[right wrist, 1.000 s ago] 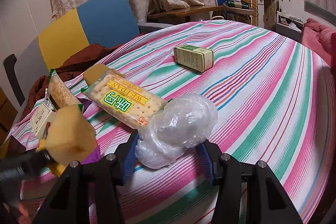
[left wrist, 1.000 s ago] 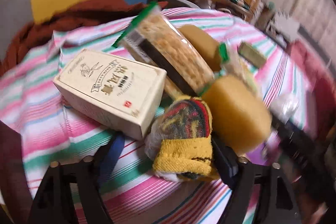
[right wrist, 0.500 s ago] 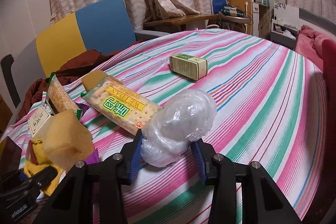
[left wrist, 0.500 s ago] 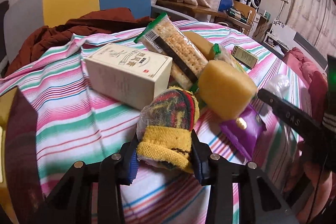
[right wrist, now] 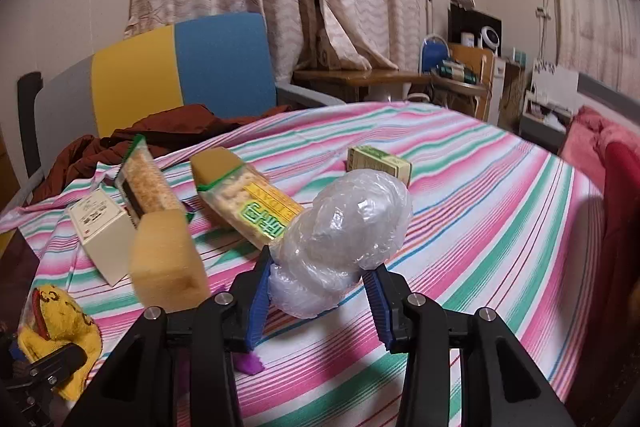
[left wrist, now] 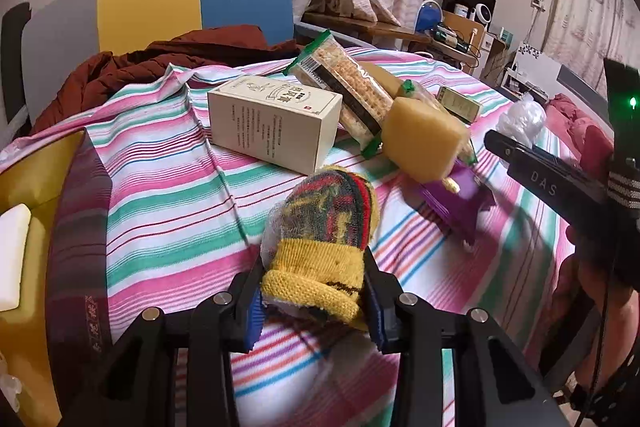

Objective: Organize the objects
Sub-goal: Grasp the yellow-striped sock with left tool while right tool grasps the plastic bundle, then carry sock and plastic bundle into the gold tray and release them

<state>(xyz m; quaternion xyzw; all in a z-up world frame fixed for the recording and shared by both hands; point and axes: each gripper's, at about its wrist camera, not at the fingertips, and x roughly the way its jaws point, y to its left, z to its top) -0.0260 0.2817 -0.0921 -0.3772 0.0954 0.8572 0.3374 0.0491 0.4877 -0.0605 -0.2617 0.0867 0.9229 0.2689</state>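
Note:
My left gripper point(left wrist: 314, 301) is shut on a yellow and multicoloured knitted sock bundle point(left wrist: 324, 239), held above the striped tablecloth point(left wrist: 160, 211); the bundle also shows in the right wrist view point(right wrist: 60, 323). My right gripper point(right wrist: 320, 301) is shut on a crumpled clear plastic bag point(right wrist: 344, 231), also seen in the left wrist view point(left wrist: 520, 119). A yellow sponge block point(left wrist: 424, 139) point(right wrist: 166, 263) looks blurred over a purple packet point(left wrist: 460, 203).
On the cloth lie a cream box point(left wrist: 272, 125), two cracker packs point(left wrist: 344, 91) point(right wrist: 252, 207) and a small green box point(right wrist: 380, 163). A chair point(right wrist: 180, 67) with a brown garment point(left wrist: 140, 67) stands behind. A yellow surface point(left wrist: 24, 195) lies left.
Both grippers have risen and pulled back with their loads. The sponge block has shifted and looks blurred. More of the table and room shows.

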